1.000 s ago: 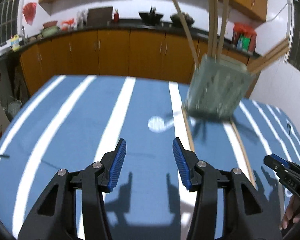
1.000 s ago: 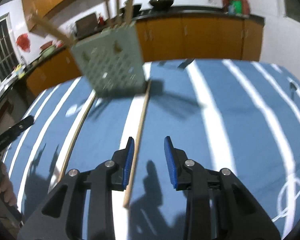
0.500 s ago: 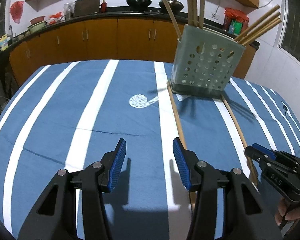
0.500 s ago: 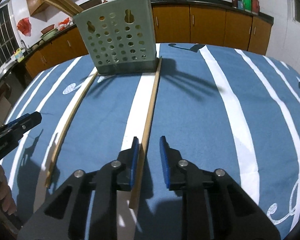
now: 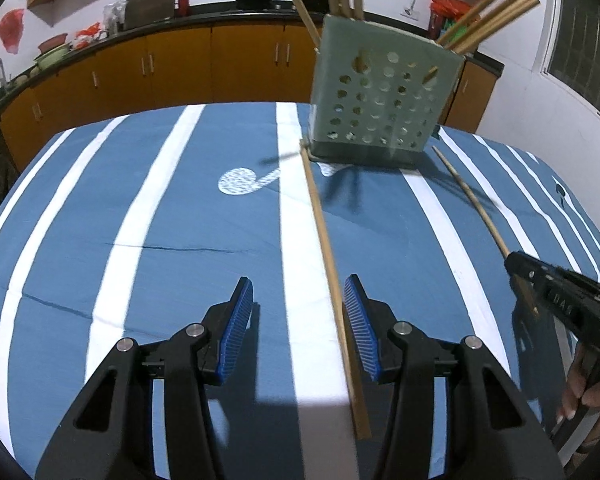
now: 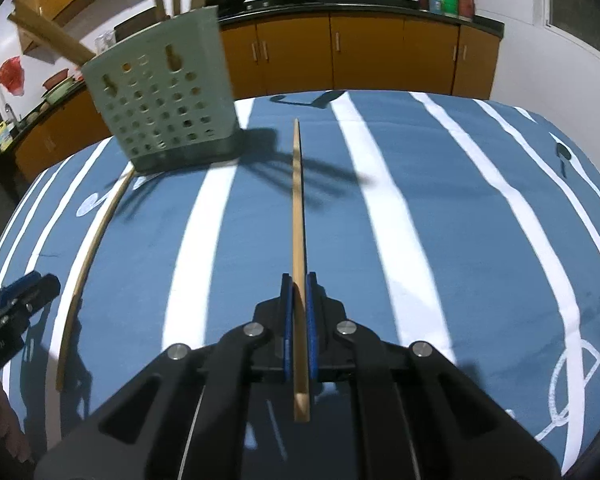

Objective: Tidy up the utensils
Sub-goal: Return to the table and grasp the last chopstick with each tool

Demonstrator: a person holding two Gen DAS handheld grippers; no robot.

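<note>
A pale green perforated utensil holder [image 5: 384, 92] stands on the blue striped tablecloth [image 5: 180, 200] with several wooden chopsticks upright in it; it also shows in the right wrist view [image 6: 164, 100]. My left gripper [image 5: 298, 328] is open, low over the cloth, with a loose chopstick [image 5: 328, 252] lying between its fingers, close to the right one. My right gripper [image 6: 298, 304] is shut on another chopstick [image 6: 298, 208], which points forward, to the right of the holder. The held chopstick [image 5: 476, 204] and the right gripper [image 5: 556, 300] show in the left wrist view. The loose chopstick [image 6: 94, 248] also shows in the right wrist view.
The table edge curves round at left and right. Orange kitchen cabinets [image 5: 180, 64] with a dark countertop, pots and jars line the wall behind. The left gripper [image 6: 12, 304] appears at the left edge of the right wrist view.
My right gripper has closed onto the chopstick and raised its far end off the cloth. My left gripper has shifted right, so the loose chopstick now lies between its fingers.
</note>
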